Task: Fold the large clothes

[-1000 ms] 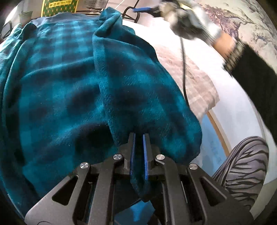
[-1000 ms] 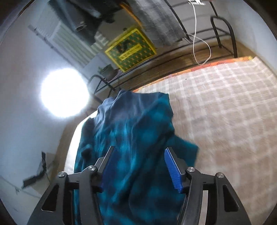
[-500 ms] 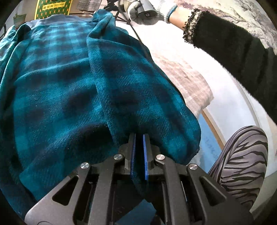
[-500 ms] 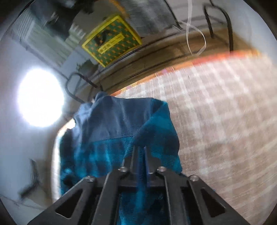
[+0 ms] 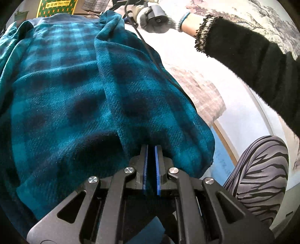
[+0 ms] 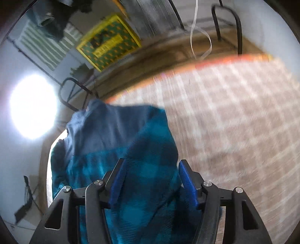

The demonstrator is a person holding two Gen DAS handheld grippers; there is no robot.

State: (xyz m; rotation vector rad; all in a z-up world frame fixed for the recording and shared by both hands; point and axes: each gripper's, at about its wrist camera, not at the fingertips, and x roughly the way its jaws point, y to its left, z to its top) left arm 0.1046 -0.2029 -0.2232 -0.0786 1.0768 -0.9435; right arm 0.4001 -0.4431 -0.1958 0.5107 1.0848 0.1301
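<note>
The large teal-and-black checked fleece garment (image 5: 78, 97) lies spread on the bed's pale brown checked sheet (image 6: 234, 116), with one side already turned over toward the garment's middle. The left gripper (image 5: 151, 165) is clamped tight on the folded edge at the near end of the garment, blue pads pressed on the cloth. The change is at the far end: the right gripper (image 6: 152, 180) was shut on the garment half a second ago, and its jaws have just been opening. Its blue pads now stand apart on either side of the cloth, which lies between them without being pressed. In the left wrist view the gloved right hand (image 5: 155, 16) sits just beyond the garment's far corner. By my reading, the far corner of this fold has been let go, while the near corner is not yet released.
</note>
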